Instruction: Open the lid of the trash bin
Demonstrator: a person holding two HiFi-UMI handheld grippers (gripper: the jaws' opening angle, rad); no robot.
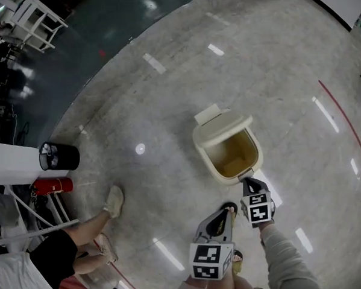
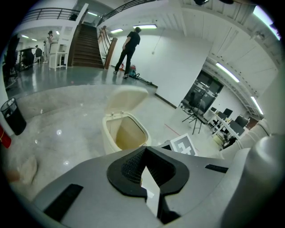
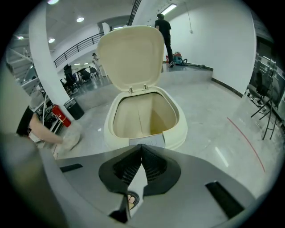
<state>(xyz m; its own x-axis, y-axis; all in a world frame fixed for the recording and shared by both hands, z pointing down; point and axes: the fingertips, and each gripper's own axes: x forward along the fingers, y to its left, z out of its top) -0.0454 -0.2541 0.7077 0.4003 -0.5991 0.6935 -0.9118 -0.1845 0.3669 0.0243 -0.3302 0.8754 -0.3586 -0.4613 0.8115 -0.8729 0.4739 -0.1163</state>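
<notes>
The cream trash bin (image 1: 254, 160) stands on the polished floor with its lid (image 1: 220, 116) swung up and back, so the empty inside shows. In the right gripper view the lid (image 3: 131, 55) is upright behind the bin's rim (image 3: 179, 132). My right gripper (image 1: 248, 181) is shut with nothing in it, its tip at the grey tab (image 3: 147, 141) on the bin's near edge. My left gripper (image 1: 228, 210) is also shut and empty, a little nearer to me and left of the right one. The left gripper view shows the bin (image 2: 110, 141) ahead.
A black round can (image 1: 59, 156) and a red extinguisher (image 1: 53, 186) stand by a white column at the left. Close to them a person's leg and shoe (image 1: 114, 200) stretch out. A red line (image 1: 342, 123) runs across the floor at the right.
</notes>
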